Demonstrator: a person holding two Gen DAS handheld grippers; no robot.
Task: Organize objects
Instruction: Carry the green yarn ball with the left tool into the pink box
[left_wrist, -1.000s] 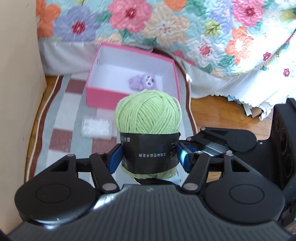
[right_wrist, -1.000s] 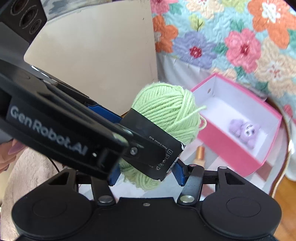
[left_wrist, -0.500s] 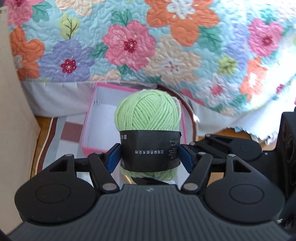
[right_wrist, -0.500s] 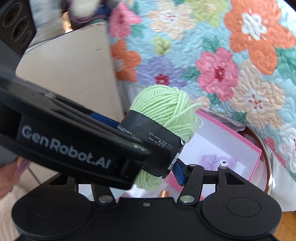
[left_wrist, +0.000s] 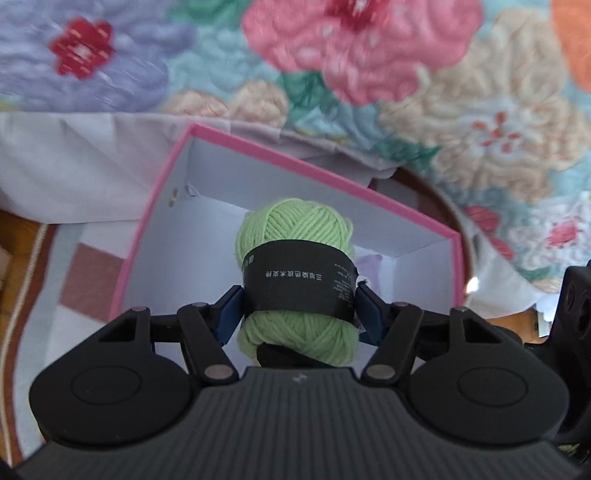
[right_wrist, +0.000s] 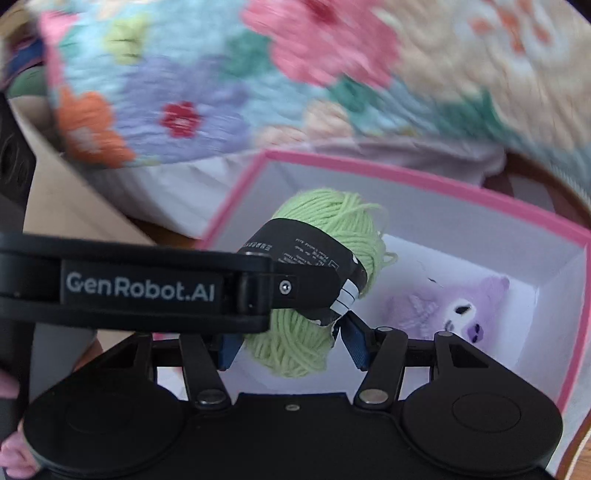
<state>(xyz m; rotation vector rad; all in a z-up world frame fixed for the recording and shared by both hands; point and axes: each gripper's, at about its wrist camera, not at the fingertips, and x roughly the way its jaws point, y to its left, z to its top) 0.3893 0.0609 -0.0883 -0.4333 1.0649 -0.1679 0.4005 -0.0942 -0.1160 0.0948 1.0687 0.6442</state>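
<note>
My left gripper (left_wrist: 297, 314) is shut on a light green yarn ball (left_wrist: 295, 225) with a black paper band, and holds it over the open pink box (left_wrist: 295, 162) with a white inside. In the right wrist view the yarn ball (right_wrist: 332, 218) hangs inside the box (right_wrist: 424, 181), held by the left gripper's arm crossing from the left. My right gripper (right_wrist: 291, 347) sits just under the ball with its blue pads apart; they do not press the yarn. A purple plush toy (right_wrist: 458, 306) lies in the box to the right of the ball.
A floral quilt (left_wrist: 369, 55) hangs over the bed edge right behind the box. A striped rug (left_wrist: 85, 280) lies under the box on a wooden floor. A beige panel (right_wrist: 55, 192) stands at the left.
Both grippers moved forward and down toward the box. The yarn ball, earlier above and in front of the box, now hangs inside its opening. The views are blurred by motion.
</note>
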